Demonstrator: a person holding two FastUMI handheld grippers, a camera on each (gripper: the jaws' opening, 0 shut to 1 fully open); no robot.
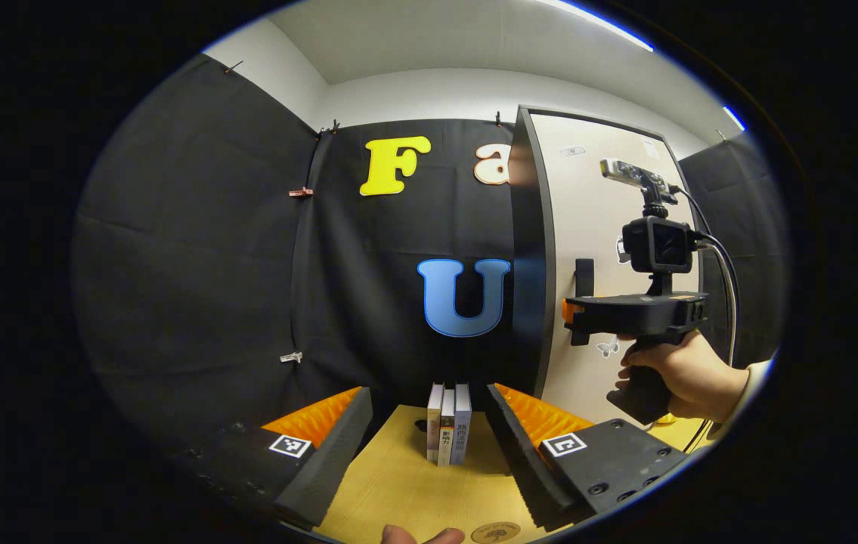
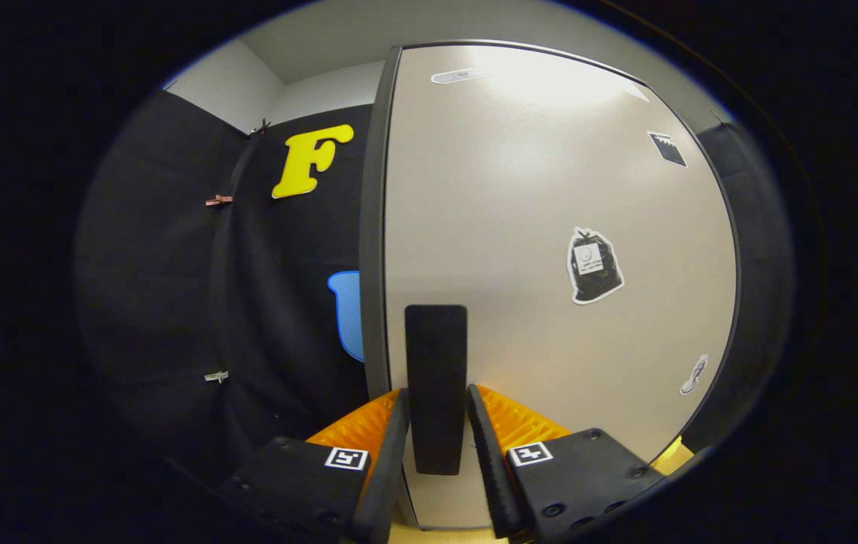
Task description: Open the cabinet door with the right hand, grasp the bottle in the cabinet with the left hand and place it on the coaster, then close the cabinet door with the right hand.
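The tall pale cabinet door (image 2: 534,189) stands shut, so the inside is hidden. Its black vertical handle (image 2: 436,347) sits between the fingers of my right gripper (image 2: 436,393), and both pads press on its sides. In the left gripper view the same door (image 1: 595,211) is at the right, where a hand holds the right gripper (image 1: 576,317) at the handle (image 1: 584,273). My left gripper (image 1: 429,393) hangs open over the wooden table (image 1: 398,483) with nothing between its fingers. A round coaster (image 1: 495,533) lies at the near table edge.
Three books (image 1: 449,423) stand upright on the table straight ahead of the left gripper. The cabinet's dark side panel (image 1: 531,249) rises just right of them. A fingertip (image 1: 421,536) shows at the near edge beside the coaster. Stickers (image 2: 593,264) dot the door.
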